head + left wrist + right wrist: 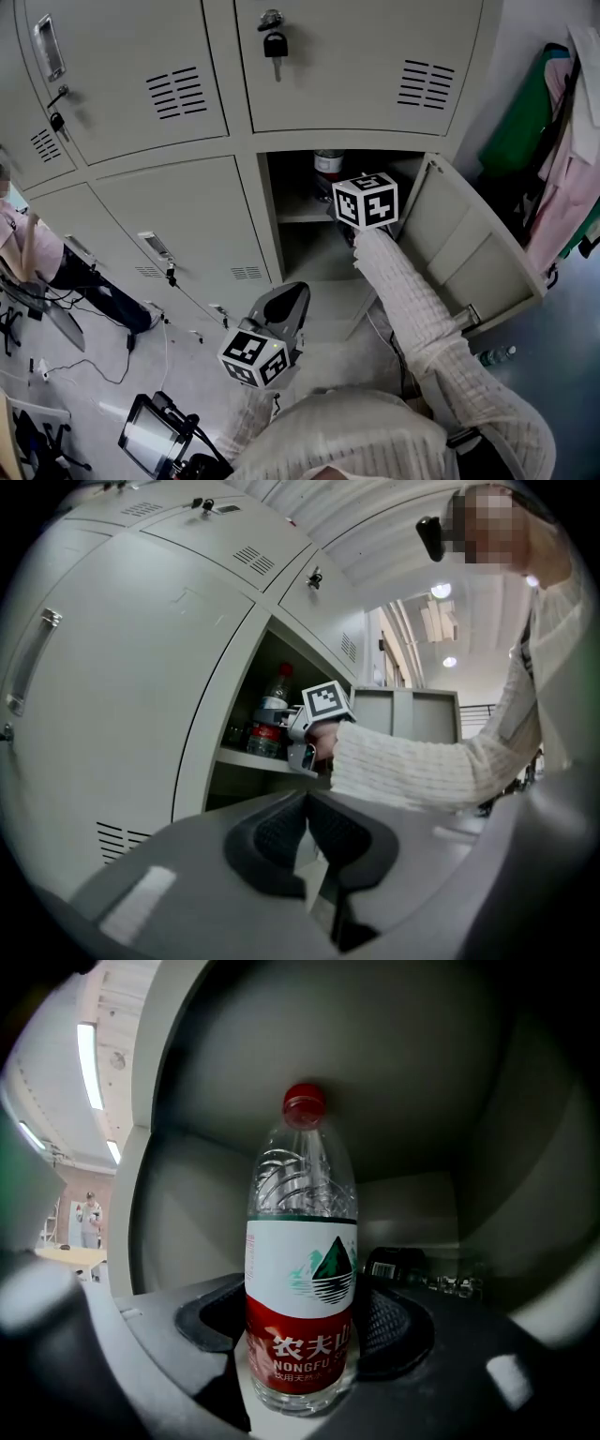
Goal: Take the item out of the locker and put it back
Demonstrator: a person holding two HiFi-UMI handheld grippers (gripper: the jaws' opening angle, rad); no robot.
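one water bottle (300,1279) stands in the locker (267,216).

The locker shelf (248,759) carries 1 upright water bottle (301,1269) (red cap)

Upright water bottle (300,1241) — in hand-held gripper (305,1330)

A black padlock (275,43) hanging on a shut door up top. Green and pink clothes (544,159) hanging at the right side. A small plastic bottle (495,356) lying on the floor (562,309) near them. Down at the left, a screen (150,436), with thin cables (165,342) trailing over the floor close by. Round ceiling lights (441,591) glowing high up. Someone (90,1218) standing far off, too small to make out.
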